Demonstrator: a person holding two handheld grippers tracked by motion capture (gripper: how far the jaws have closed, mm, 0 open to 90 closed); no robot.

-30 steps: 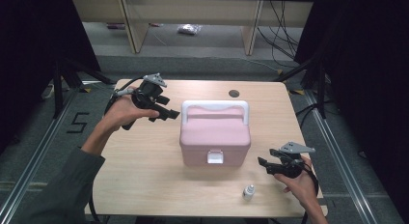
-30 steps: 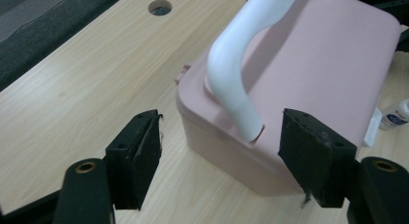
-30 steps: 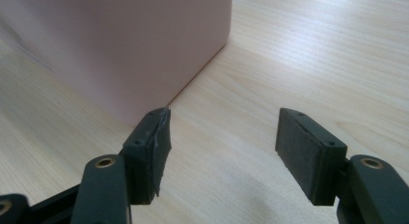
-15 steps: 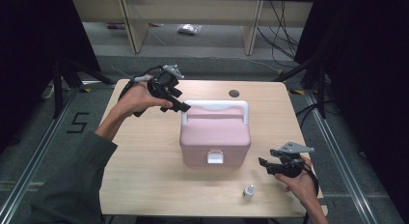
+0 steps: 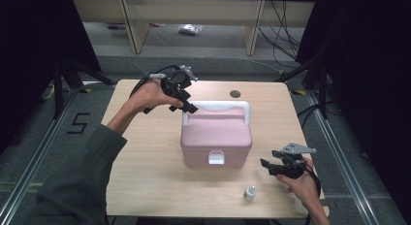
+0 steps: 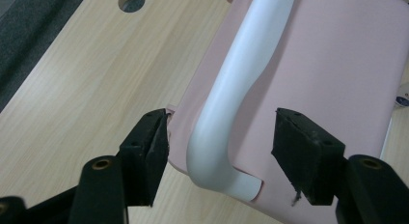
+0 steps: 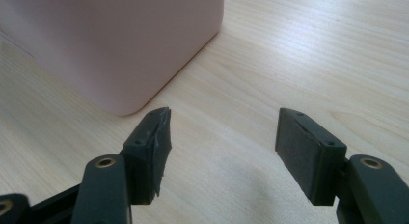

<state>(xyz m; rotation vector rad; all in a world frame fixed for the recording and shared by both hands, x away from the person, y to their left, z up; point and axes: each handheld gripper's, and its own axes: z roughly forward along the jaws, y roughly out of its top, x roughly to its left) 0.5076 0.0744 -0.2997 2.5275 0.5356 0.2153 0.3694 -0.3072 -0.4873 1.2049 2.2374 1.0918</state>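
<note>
Nearest the person, a small bottle [image 5: 250, 192] stands on the table [image 5: 145, 171], in front of the pink box [image 5: 216, 137] and slightly right of it. The right gripper [image 5: 264, 164] hovers just right of the box's front corner, jaws spread with nothing between them. The box sits mid-table. At the box's far left corner, the left gripper [image 5: 192, 109] straddles the white handle [image 6: 231, 89]; its jaws have just been closing but stand apart from it.
</note>
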